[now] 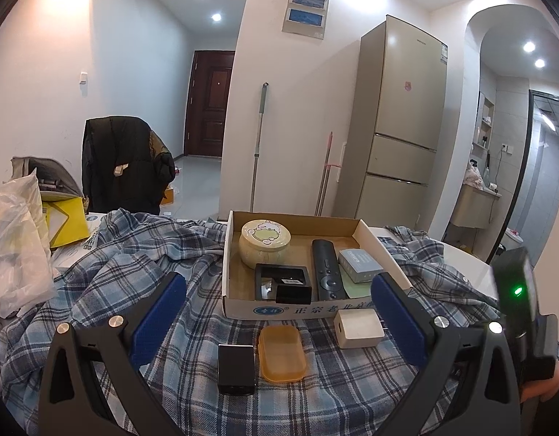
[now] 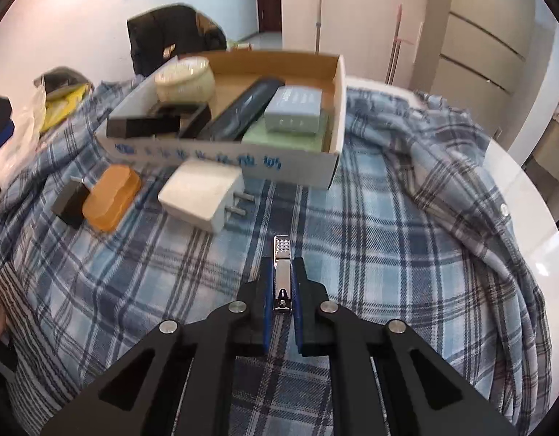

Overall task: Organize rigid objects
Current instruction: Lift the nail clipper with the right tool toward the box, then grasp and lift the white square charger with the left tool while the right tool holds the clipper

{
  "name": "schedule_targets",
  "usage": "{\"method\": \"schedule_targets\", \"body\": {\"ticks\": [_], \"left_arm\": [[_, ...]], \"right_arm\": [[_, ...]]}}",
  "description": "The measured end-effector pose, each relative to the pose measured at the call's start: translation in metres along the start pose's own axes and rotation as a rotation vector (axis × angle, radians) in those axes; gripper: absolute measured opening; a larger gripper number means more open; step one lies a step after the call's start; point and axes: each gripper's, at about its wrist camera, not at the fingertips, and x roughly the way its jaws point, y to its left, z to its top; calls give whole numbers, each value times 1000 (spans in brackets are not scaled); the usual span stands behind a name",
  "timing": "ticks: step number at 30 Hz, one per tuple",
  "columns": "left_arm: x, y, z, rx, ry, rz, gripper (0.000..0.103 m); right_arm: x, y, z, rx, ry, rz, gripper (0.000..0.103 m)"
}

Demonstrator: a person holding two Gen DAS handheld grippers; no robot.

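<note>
A cardboard box [image 1: 239, 307] [image 2: 335, 116] sits on a plaid cloth and holds a round tin [image 1: 264, 241], a black remote [image 1: 324, 269], a grey box [image 1: 359, 263] and black items. In front of it lie a white charger [image 1: 357, 327] [image 2: 203, 192], an orange case [image 1: 281, 352] [image 2: 112, 192] and a black adapter [image 1: 235, 367] [image 2: 70, 201]. My left gripper [image 1: 279, 312] is open, its fingers either side of these loose objects. My right gripper [image 2: 282, 272] is shut on a metal nail clipper [image 2: 281, 276], held above the cloth in front of the box.
The plaid cloth [image 2: 388, 254] covers a white round table [image 2: 526, 196]. Plastic bags and a yellow packet [image 1: 65, 218] lie at the left. A chair with a dark jacket [image 1: 123, 160] stands behind the table, and a fridge [image 1: 399, 120] is at the back right.
</note>
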Motion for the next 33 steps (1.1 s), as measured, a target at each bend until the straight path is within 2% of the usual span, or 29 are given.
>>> {"method": "schedule_targets", "body": {"ticks": [5, 8, 11, 14, 17, 20, 22, 24, 31, 33], "left_arm": [[0, 1, -2, -6, -11, 32, 103], [-2, 6, -1, -22, -20, 31, 103], [-3, 3, 0, -11, -26, 42, 103], [0, -6, 3, 29, -4, 58, 103], [11, -20, 8, 61, 61, 45, 103], [39, -38, 12, 85, 227, -12, 103], [55, -48, 10, 94, 305, -1, 103], [67, -58, 6, 109, 352, 16, 103], [105, -79, -8, 110, 478, -25, 103], [112, -84, -8, 124, 482, -33, 95]], "right_arm": [[-29, -7, 2, 27, -163, -11, 8], [-39, -11, 2, 47, -226, -16, 8], [-46, -16, 4, 71, -268, -35, 8], [-47, -23, 3, 99, -274, -70, 8], [-46, -29, 4, 124, -267, -57, 8], [-45, -31, 3, 132, -264, -66, 8], [-45, -32, 1, 132, -262, -62, 8], [-46, -33, 1, 134, -264, -61, 8], [-44, -35, 1, 146, -252, -45, 8], [-42, -36, 0, 151, -241, -39, 8]]}}
